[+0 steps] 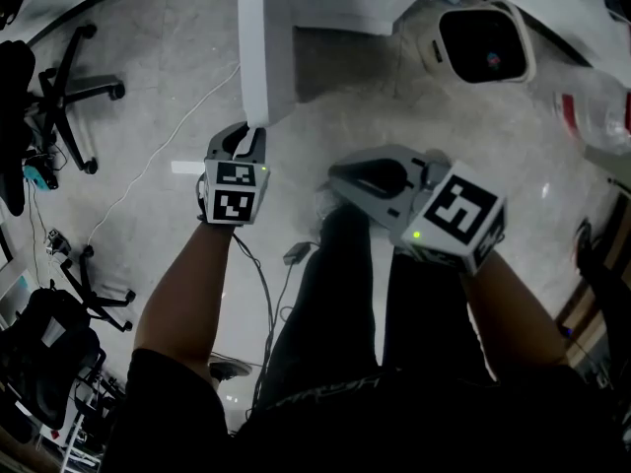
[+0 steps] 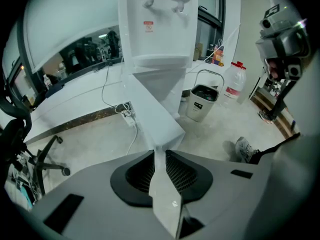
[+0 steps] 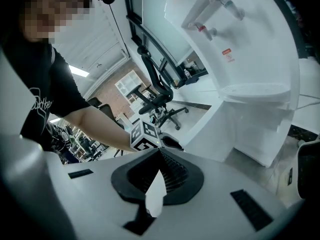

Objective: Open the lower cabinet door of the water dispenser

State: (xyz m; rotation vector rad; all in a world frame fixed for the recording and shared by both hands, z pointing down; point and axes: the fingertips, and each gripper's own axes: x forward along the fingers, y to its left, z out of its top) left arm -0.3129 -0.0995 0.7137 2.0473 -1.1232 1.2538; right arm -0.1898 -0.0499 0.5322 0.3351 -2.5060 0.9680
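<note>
- The water dispenser [image 1: 340, 13] stood on the pale floor at 12 o'clock in the head view, white all over, with its taps high on the front.
- Its lower cabinet door [image 1: 253, 57] stood swung out from the body. It showed as a thin white panel seen almost edge-on, with its free edge pointing back toward the person at 6 o'clock. A grey hollow showed behind it.
- The left gripper [image 1: 252, 131] was clenched on that free edge. In the left gripper view the panel ran straight from the dispenser down between the dark pads, which pressed on it from both sides.
- The right gripper [image 1: 340, 175] hung at 3 o'clock of the left one, near it but apart. Its jaws were together on nothing and touched neither the door nor the dispenser.
- A white bin [image 1: 483, 42] with a dark inside stood at 1 o'clock beside the dispenser, and a clear water bottle [image 1: 596, 106] stood at 2 o'clock. An office chair [image 1: 74, 92] stood well apart at 10 o'clock.
- The step in hand looked to be the swing itself, with the door already partway open and not yet let go.
- The next move would call for carrying the edge further along its arc about the hinge side. The grip would need to stay in line with the panel so the thin edge neither slipped nor twisted, and it could release once the door stood wide.
</note>
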